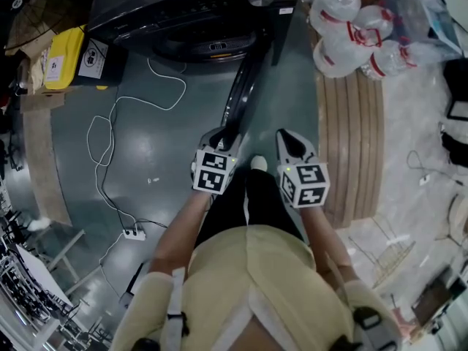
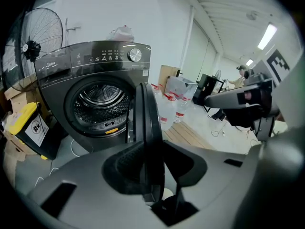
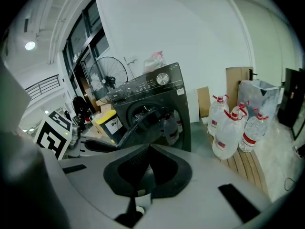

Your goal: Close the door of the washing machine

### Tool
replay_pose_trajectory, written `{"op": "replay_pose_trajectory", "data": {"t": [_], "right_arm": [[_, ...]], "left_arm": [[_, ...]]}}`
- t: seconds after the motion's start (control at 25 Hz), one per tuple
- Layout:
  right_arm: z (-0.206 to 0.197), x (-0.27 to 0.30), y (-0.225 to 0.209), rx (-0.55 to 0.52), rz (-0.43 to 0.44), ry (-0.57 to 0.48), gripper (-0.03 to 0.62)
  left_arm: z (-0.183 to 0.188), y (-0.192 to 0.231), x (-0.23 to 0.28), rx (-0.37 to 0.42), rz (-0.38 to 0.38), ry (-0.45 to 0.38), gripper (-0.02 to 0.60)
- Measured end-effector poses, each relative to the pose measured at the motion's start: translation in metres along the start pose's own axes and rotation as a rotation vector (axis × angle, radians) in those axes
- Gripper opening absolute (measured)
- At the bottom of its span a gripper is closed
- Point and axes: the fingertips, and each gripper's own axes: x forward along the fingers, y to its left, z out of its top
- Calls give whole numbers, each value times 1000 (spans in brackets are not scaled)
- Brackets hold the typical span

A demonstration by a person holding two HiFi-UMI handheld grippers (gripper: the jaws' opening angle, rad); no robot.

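head view: dark round door (image 1: 245, 79) of black front-load washing machine (image 1: 197, 13) swung open, edge-on; left gripper (image 1: 221, 136) at its free edge, right gripper (image 1: 287, 139) just beside, off the door.
left gripper view: clamped on door's rim, pads on both faces.
right gripper view: jaws together, nothing btwn; door ahead-left, open.

Door (image 1: 245, 86) juts before washing machine (image 1: 183, 9), bottles (image 1: 347, 28) to its right.

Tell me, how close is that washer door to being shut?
Nothing done yet: the door stands wide open, swung out from the washer. In hand: the left claw grips its edge. Left: swing it shut against the washer.
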Motion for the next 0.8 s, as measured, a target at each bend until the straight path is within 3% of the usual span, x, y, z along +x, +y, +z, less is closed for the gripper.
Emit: {"op": "replay_pose_trajectory", "data": {"t": [0.36, 0.8], "right_arm": [[5, 4, 16, -28, 8, 2, 6], [29, 31, 41, -59, -40, 14, 6]], "left_arm": [[-3, 31, -5, 4, 28, 2, 124], [2, 87, -11, 103, -6, -10, 124]]}}
